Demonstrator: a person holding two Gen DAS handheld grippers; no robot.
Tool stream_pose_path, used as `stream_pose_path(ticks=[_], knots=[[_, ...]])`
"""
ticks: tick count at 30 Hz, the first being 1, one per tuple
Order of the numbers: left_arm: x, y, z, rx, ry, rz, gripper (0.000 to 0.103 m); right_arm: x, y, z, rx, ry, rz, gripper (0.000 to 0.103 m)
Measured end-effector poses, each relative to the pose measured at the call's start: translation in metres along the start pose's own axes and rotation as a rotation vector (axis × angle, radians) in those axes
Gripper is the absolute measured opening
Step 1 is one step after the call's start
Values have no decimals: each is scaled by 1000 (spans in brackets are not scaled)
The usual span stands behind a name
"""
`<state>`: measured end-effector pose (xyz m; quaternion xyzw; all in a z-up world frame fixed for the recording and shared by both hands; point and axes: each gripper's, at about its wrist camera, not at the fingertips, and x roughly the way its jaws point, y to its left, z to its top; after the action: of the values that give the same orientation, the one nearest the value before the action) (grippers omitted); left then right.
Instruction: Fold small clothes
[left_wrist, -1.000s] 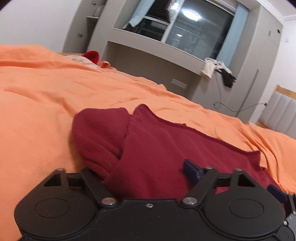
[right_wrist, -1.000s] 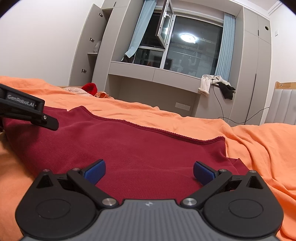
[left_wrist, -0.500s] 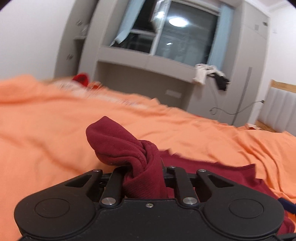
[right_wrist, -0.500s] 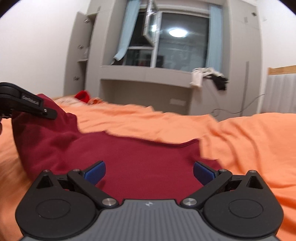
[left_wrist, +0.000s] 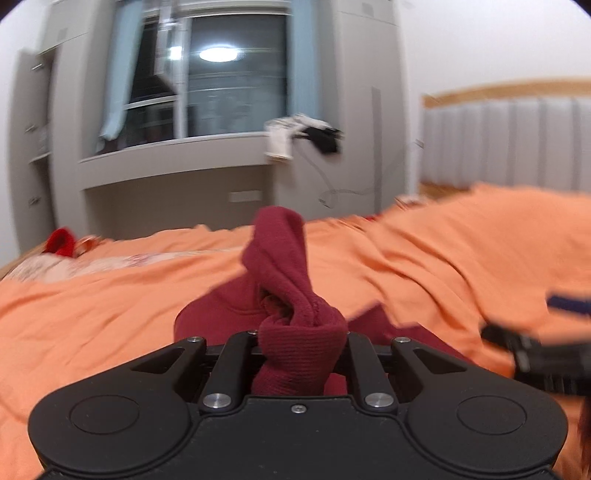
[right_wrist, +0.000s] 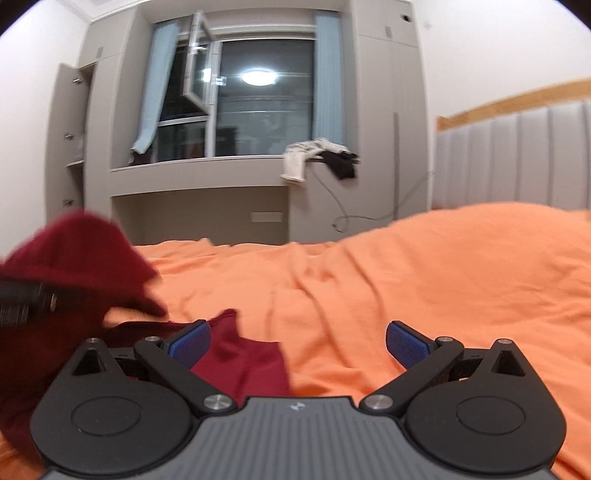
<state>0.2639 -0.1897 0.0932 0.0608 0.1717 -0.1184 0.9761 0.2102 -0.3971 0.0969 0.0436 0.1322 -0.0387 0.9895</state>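
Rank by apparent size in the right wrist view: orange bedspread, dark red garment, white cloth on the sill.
1. orange bedspread
2. dark red garment, enlarged by nearness to the camera
3. white cloth, far off, so its true size is unsure

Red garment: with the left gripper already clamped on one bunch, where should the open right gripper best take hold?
Probably the loose edge of the red garment lying flat on the orange sheet beside the right gripper, approached low from the near side.

Black twin-disc left gripper (left_wrist: 303, 345) with silver screws; right gripper (right_wrist: 297, 341), grey ribbed centre, carries blue textured fingertip pads (right_wrist: 406, 341).
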Motion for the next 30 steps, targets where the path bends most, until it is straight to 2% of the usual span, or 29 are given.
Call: stream_pose_path(ticks=[3, 6, 8, 10, 12, 16, 18, 22, 26, 30], knots=[[0, -28, -13, 83, 32, -52, 15, 10, -20, 1, 82, 54, 38, 103], [1, -45, -30, 154, 59, -78, 17, 23, -38, 0, 244, 143, 204, 103], [-1, -49, -39, 183, 76, -89, 25, 35, -54, -4, 408, 225, 334, 103], [-6, -46, -47, 185, 85, -130, 51, 45, -61, -9, 521, 282, 436, 103], [-11, -44, -52, 179, 84, -167, 66, 52, -65, -13, 581, 307, 500, 103], [-25, -48, -53, 234, 59, -185, 82, 64, -63, -13, 605, 313, 583, 103], [-32, -52, -56, 276, 42, -190, 85, 69, -58, -13, 606, 316, 625, 103], [-43, -60, -56, 380, 9, -190, 87, 88, -35, -13, 598, 325, 716, 103], [-46, -65, -55, 455, -11, -166, 84, 112, -13, -11, 516, 360, 736, 103], [-43, -64, -55, 463, 20, -163, 59, 134, 0, -10, 472, 434, 744, 103]])
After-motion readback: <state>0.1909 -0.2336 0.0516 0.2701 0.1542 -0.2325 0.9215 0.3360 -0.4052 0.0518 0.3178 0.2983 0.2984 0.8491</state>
